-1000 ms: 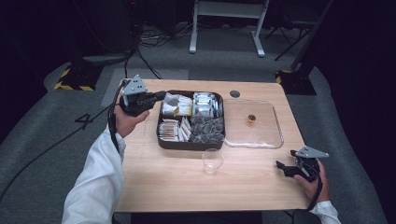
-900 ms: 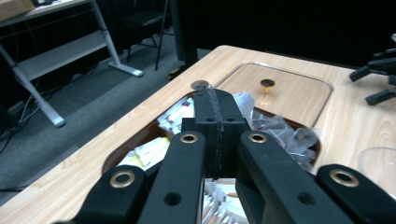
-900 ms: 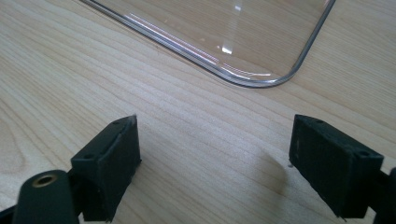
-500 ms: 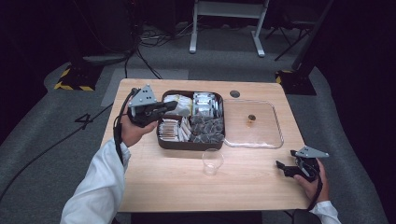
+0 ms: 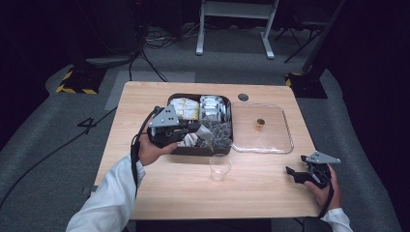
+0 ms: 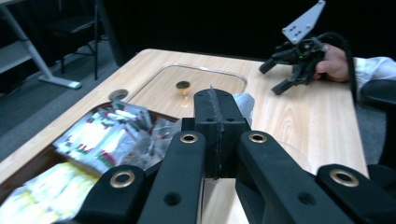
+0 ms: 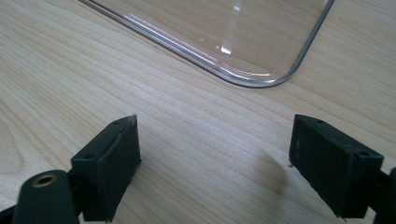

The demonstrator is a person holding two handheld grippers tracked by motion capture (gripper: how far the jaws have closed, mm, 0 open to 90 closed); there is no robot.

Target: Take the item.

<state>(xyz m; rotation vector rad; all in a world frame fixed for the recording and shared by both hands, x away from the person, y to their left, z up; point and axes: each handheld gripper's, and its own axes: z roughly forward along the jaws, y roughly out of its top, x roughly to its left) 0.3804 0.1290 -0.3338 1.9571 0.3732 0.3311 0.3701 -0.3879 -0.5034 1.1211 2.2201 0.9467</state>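
Left hand-held gripper (image 6: 215,100) pinching a pale packet (image 6: 243,102) (jaws together), over packet-filled tray (image 6: 28,161)

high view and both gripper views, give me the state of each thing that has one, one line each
left gripper: shut on a packet, over the box
packet: pinched between the jaws, lifted
right gripper: open, holding nothing, low over the table
box: uncovered, full of packets
clear lid: off, flat on the table beside the box
glass cup: upright, looks empty

Tray (image 5: 172,147) of packets (image 5: 185,108) being kept mid-table, clear lid (image 5: 286,143) lying just right of it, glass cup (image 5: 220,167) standing before the tray, table (image 5: 145,99) being occupied centrally.
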